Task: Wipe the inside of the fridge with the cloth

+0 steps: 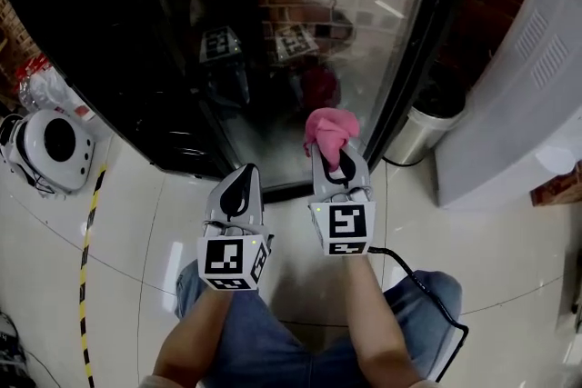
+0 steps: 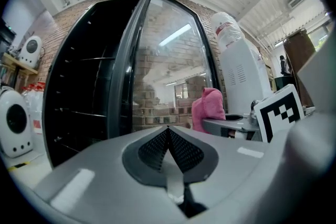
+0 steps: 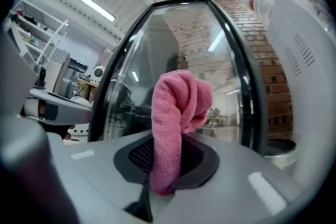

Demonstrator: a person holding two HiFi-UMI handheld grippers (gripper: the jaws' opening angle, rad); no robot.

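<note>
The black fridge (image 1: 136, 32) stands ahead with its glass door (image 1: 336, 23) swung out toward me; dark wire shelves (image 2: 79, 86) show inside in the left gripper view. My right gripper (image 1: 336, 161) is shut on a pink cloth (image 1: 327, 134), whose bunched top pokes up past the jaws just in front of the door glass. The cloth (image 3: 176, 123) fills the middle of the right gripper view. My left gripper (image 1: 240, 186) is beside it, lower left, shut with nothing held (image 2: 169, 139). Both sit short of the fridge opening.
A white fan heater (image 1: 50, 148) lies on the tiled floor at left by a yellow-black tape line (image 1: 88, 241). A steel bin (image 1: 423, 134) and a tall white appliance (image 1: 518, 86) stand right of the door. A black cable (image 1: 427, 286) trails from the right gripper.
</note>
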